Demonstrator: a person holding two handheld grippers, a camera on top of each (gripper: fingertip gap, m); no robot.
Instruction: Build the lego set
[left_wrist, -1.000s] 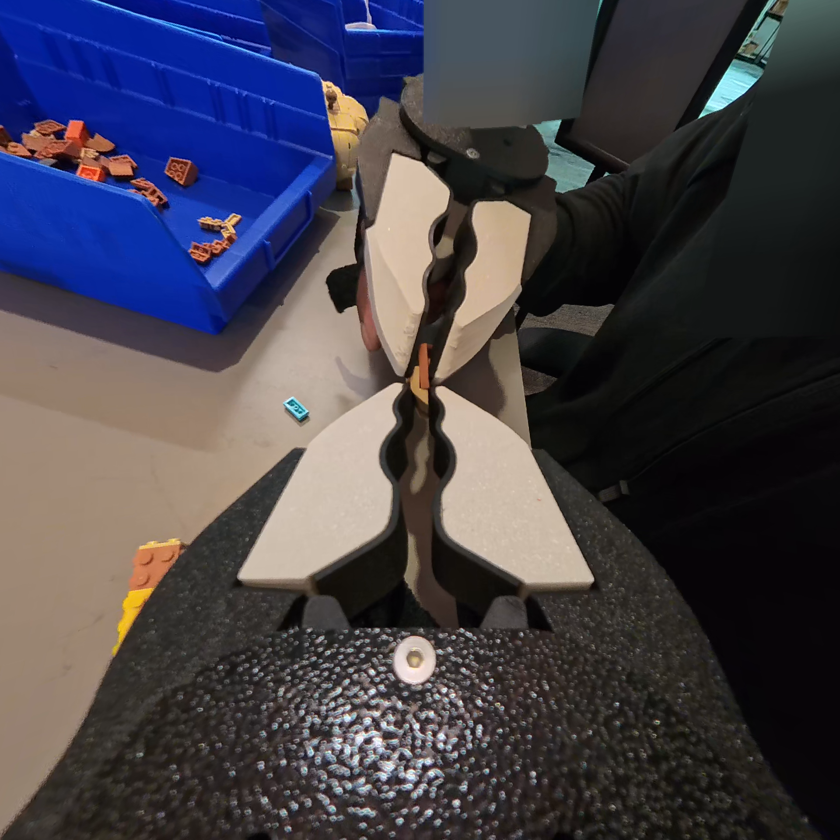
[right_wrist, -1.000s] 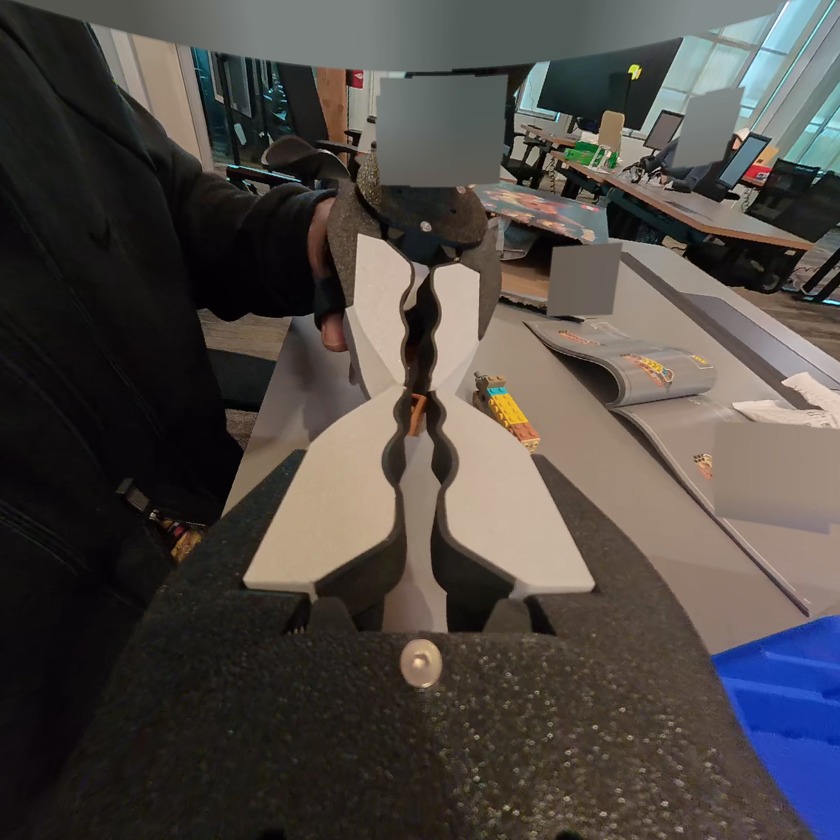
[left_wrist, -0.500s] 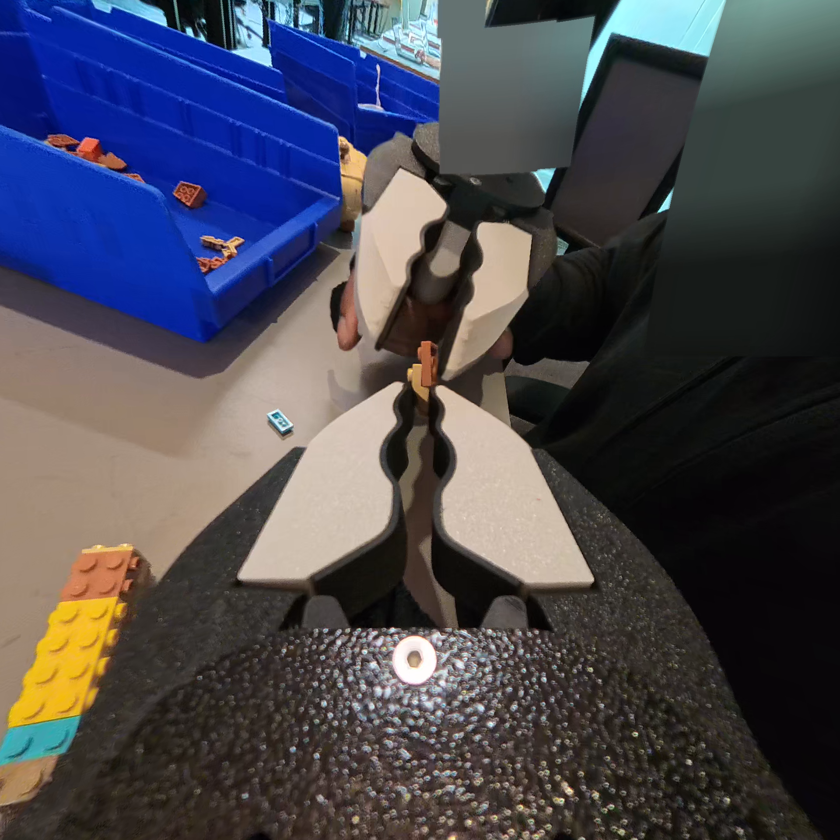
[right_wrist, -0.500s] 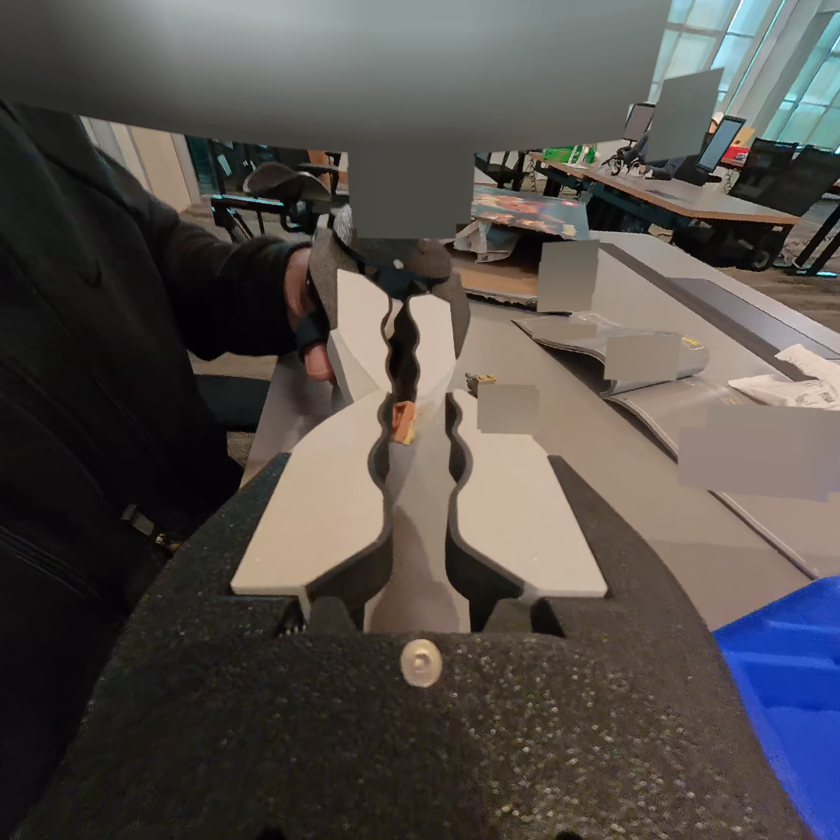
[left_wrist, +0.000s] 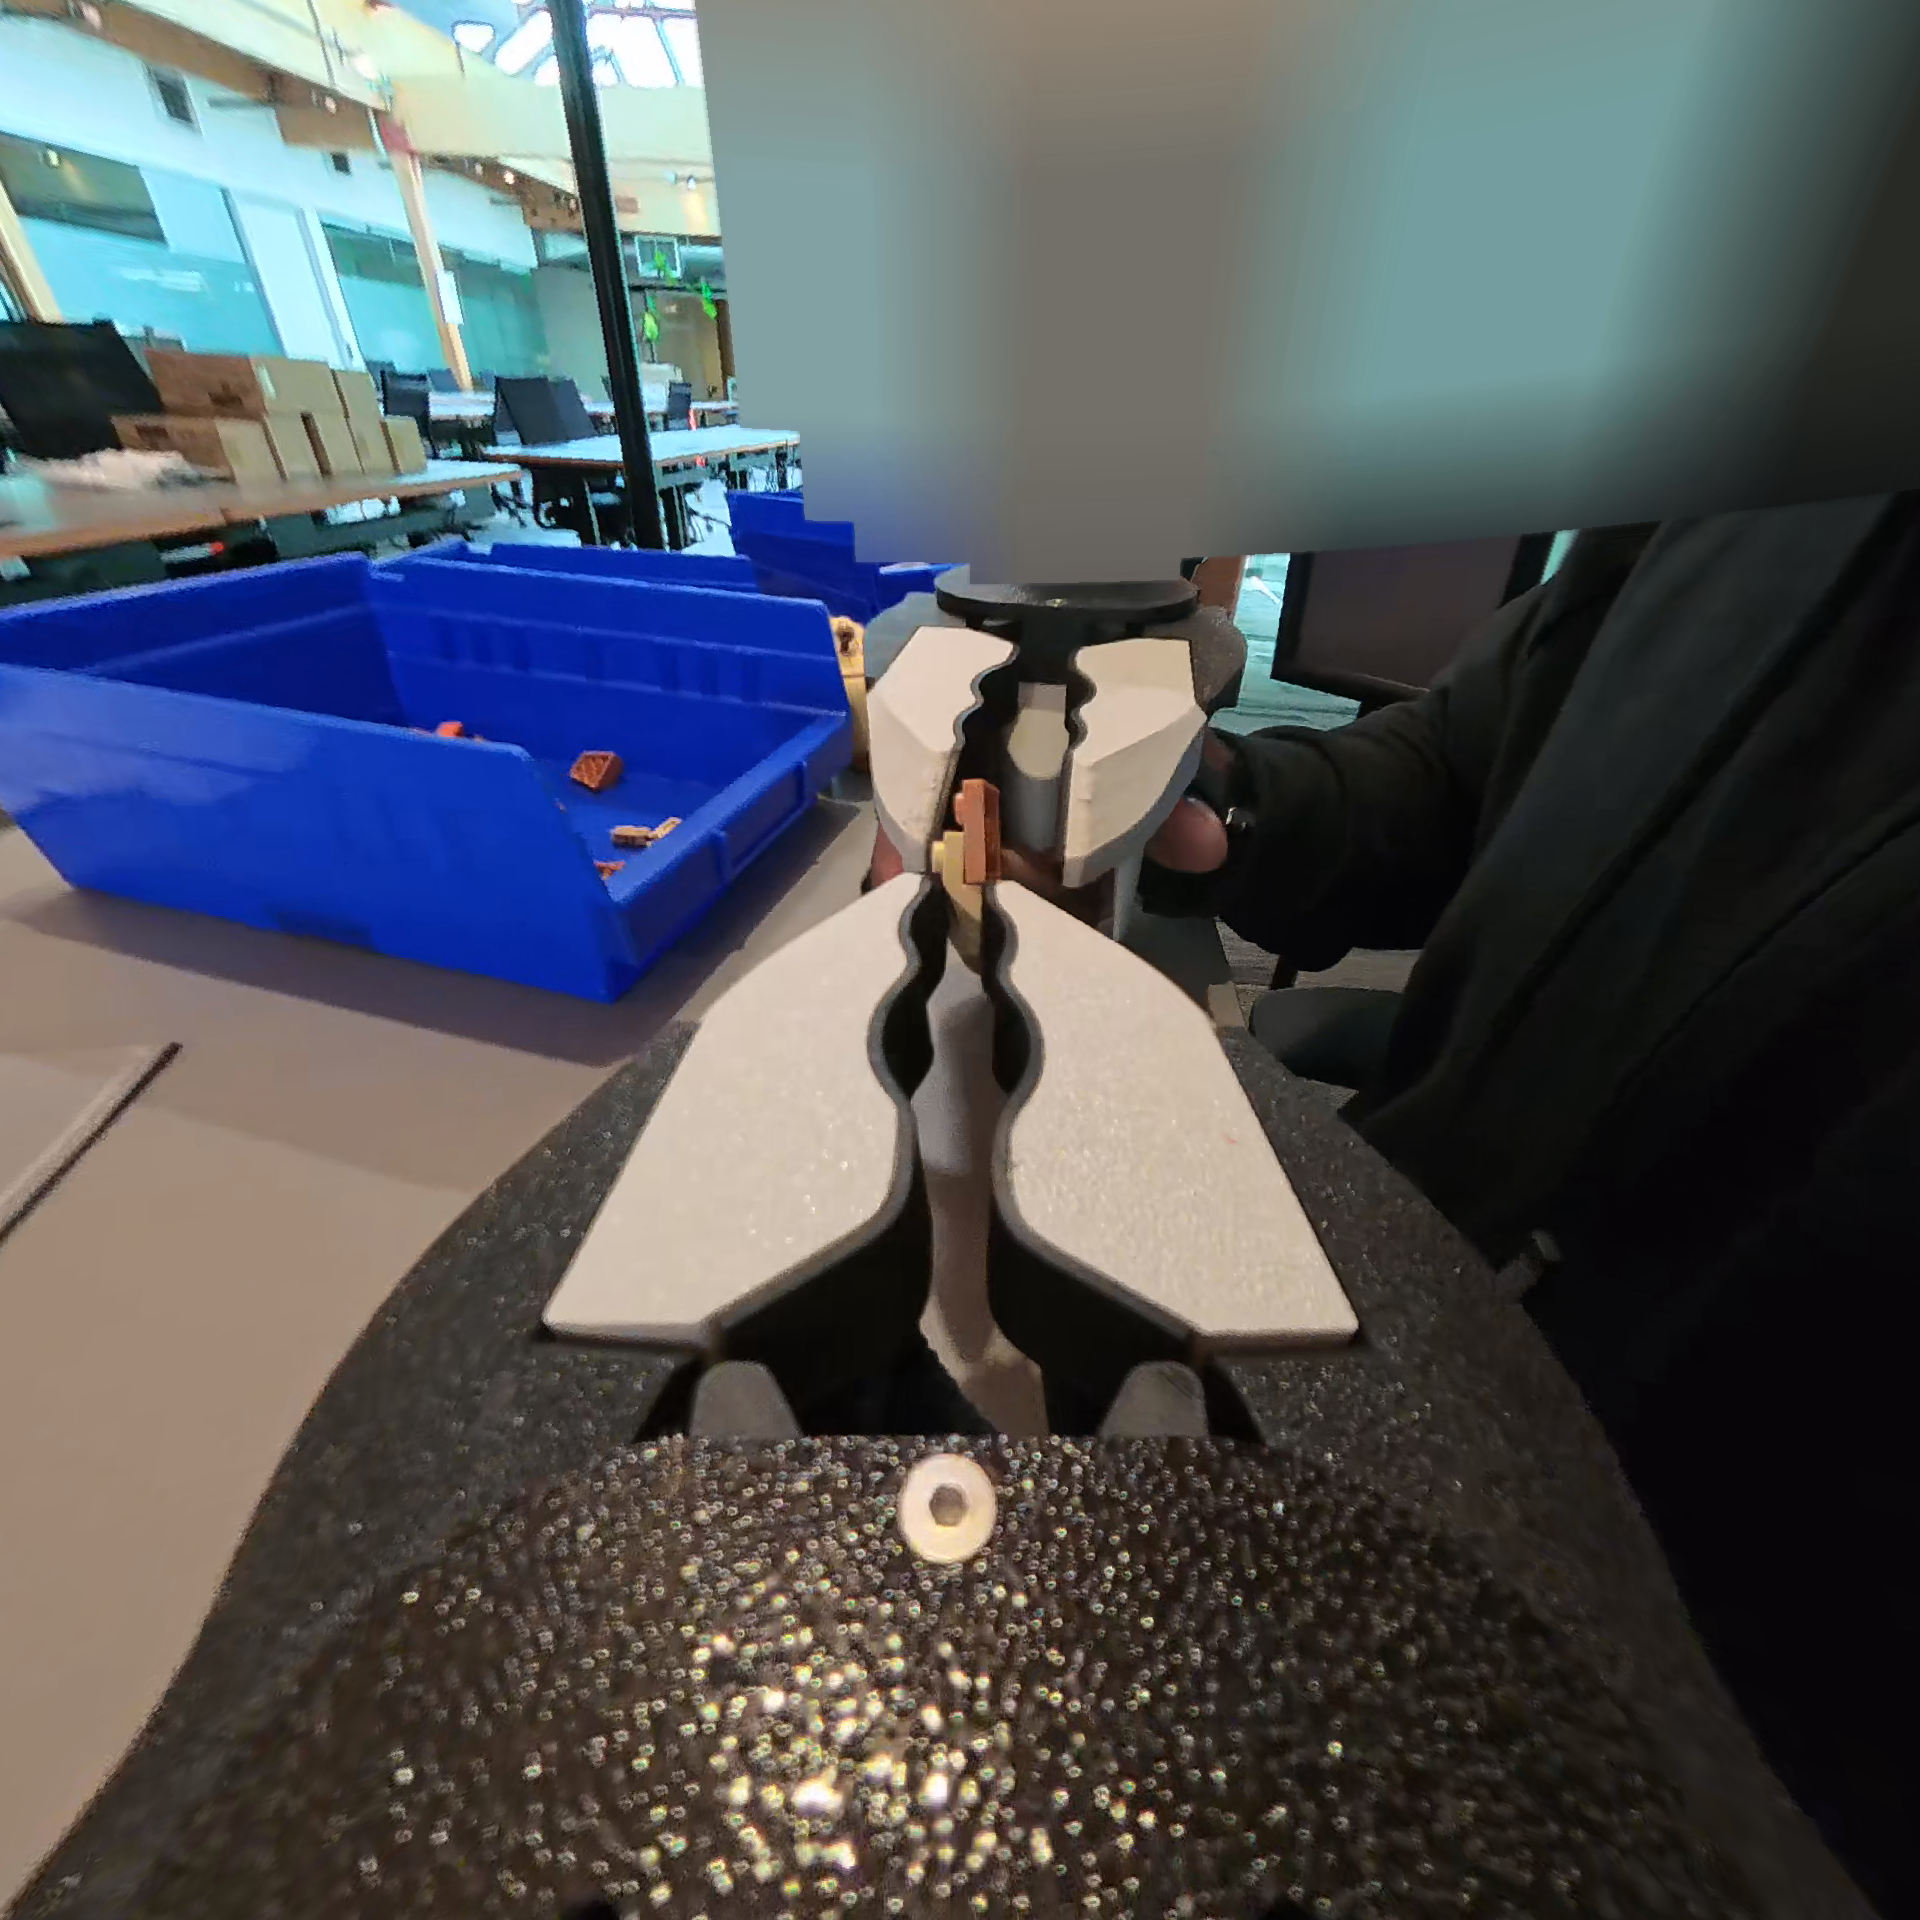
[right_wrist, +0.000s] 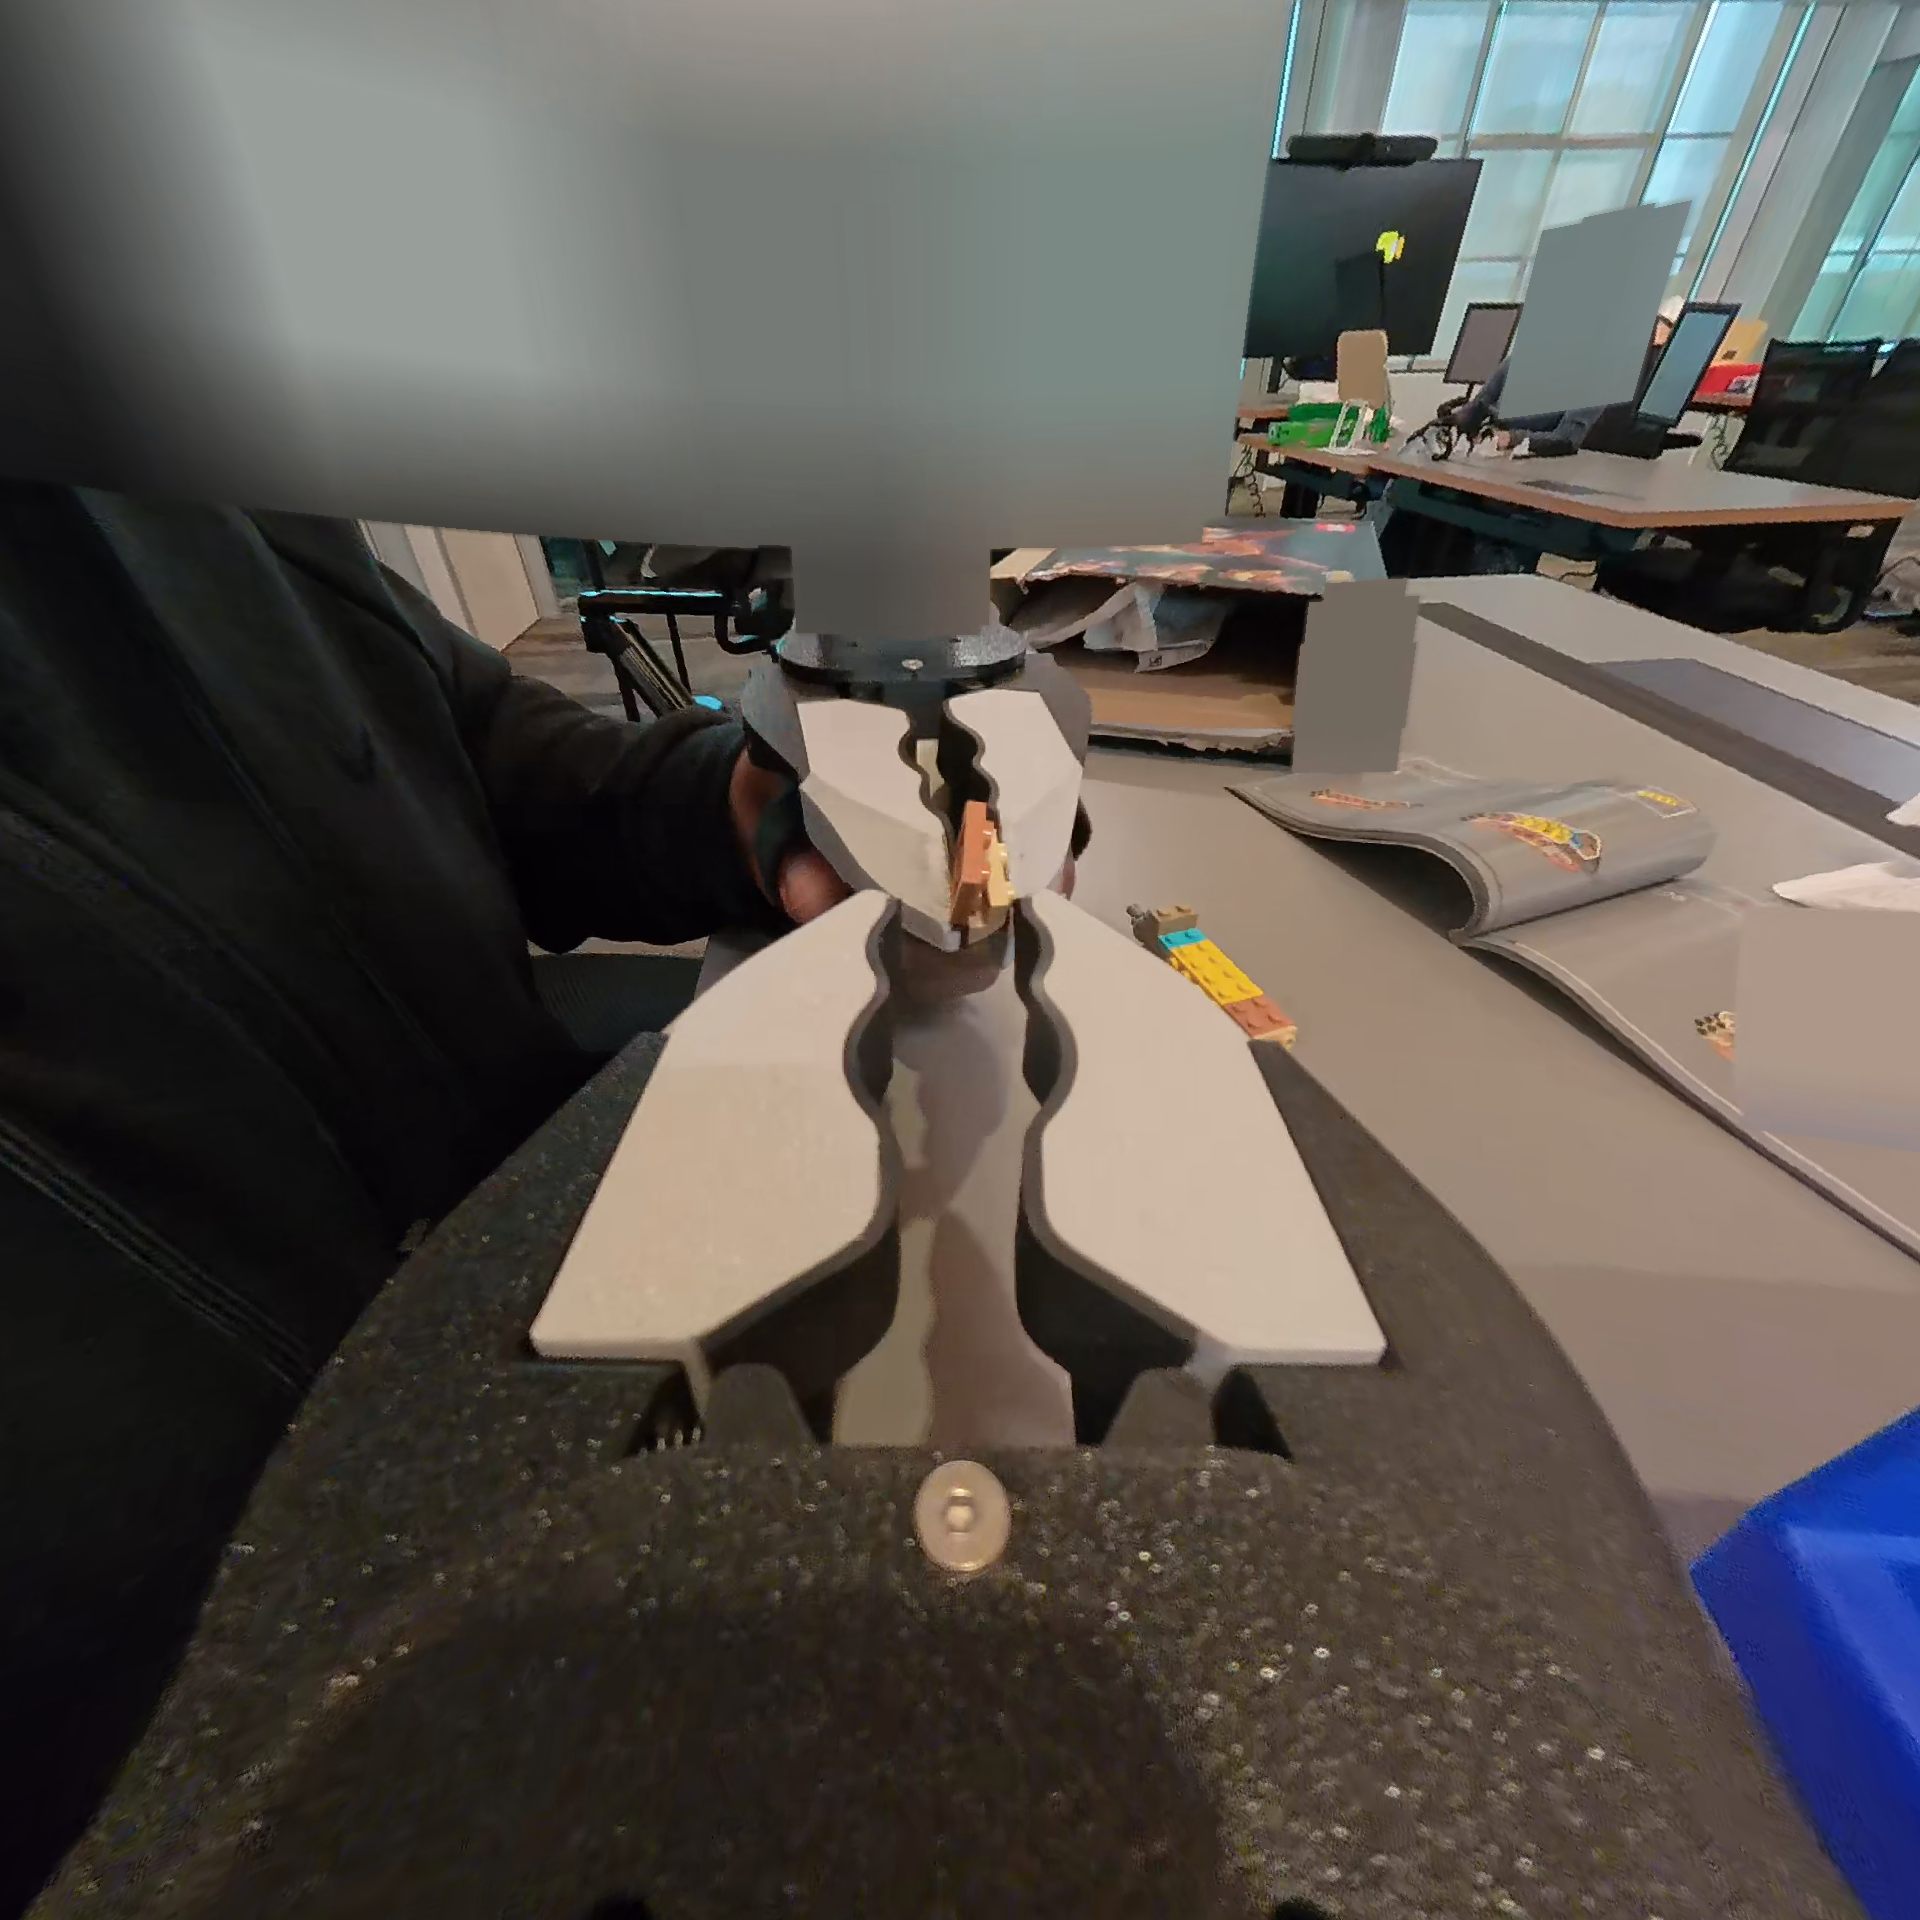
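The left gripper (left_wrist: 961, 894) is seen pressed together on a small tan piece (left_wrist: 948, 860), against which a brown plate (left_wrist: 979, 831) stands on edge. In the right wrist view the right gripper (right_wrist: 954, 914) is spread, its fingertips standing clear on either side of the two pieces and pinching nothing. The pair is thus held in the air over the near edge of the table (right_wrist: 1455, 1143), between the two grippers, which meet tip to tip.

The step in hand is judged to be the seating of the brown plate on the tan piece. It is done well if the left grip is kept firm and unmoved while the right gripper is closed across both pieces, so that the push runs straight along the studs. Any twist should be avoided, since so small a piece is easily levered out and dropped. Whether the studs are already fully home cannot be told.

Farther off on the table, a partly built strip of yellow, teal and brown bricks (right_wrist: 1216, 971) is seen lying beside an open instruction booklet (right_wrist: 1507, 842). To the other side a blue bin (left_wrist: 436, 769) holding loose brown pieces is seen.
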